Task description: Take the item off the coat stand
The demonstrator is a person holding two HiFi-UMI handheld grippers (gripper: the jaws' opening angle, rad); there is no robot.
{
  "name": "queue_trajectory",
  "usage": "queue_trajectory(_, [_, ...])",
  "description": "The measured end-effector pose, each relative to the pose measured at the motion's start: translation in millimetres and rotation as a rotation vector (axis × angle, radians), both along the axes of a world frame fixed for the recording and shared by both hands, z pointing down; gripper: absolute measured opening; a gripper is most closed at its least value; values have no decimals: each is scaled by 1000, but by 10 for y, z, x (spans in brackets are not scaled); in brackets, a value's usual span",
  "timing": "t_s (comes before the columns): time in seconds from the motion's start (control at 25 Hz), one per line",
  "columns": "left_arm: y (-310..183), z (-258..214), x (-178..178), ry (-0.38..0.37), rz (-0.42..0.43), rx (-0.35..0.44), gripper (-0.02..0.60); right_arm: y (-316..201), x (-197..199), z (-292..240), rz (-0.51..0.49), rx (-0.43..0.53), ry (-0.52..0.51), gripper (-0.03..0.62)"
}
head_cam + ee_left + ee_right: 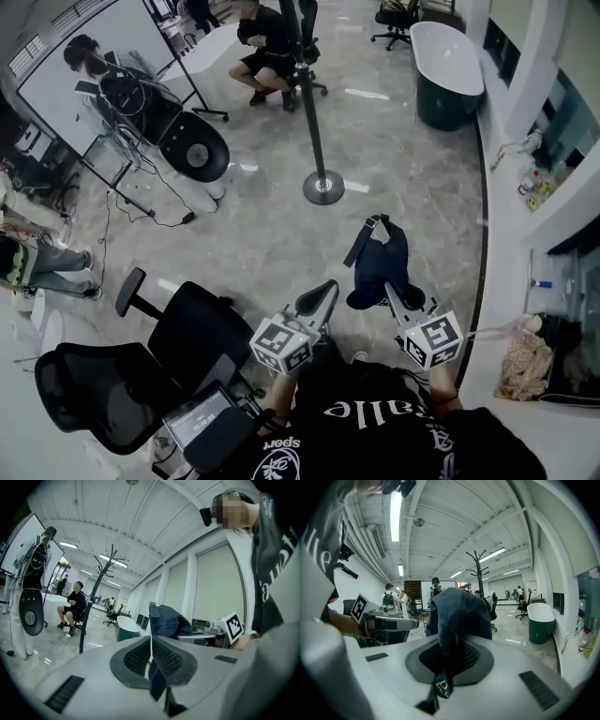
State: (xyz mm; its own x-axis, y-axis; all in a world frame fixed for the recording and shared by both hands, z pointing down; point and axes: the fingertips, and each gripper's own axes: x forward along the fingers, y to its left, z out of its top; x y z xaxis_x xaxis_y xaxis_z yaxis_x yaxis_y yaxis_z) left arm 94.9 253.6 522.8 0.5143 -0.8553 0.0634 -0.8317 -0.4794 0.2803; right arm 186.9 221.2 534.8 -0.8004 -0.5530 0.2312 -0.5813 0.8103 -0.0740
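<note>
The dark blue cap (380,264) hangs in the air in front of me, free of the coat stand, with a strap sticking out at its top left. My right gripper (391,292) is shut on its fabric; in the right gripper view the cap (457,613) rises from between the closed pads (474,656) and a small label hangs below. My left gripper (322,294) is just left of the cap, shut, with nothing in it (151,648). The black coat stand (310,112) rises from its round base (323,187) further ahead, with nothing on its bare hooks (108,564).
A black office chair (141,361) stands at my left. A dark green bathtub (448,64) is at the far right, along a white curved counter (511,244). A seated person (267,47) and a board on a stand (89,56) are beyond the coat stand.
</note>
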Motion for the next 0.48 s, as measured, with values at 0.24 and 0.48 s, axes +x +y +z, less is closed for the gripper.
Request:
queue_trajectory(0.24, [161, -46, 227, -16, -9, -7, 3, 153, 231, 8, -6, -22, -18, 29])
queue_trajectory(0.48, [220, -10, 368, -88, 12, 10, 3, 277, 334, 52, -12, -18, -27, 29])
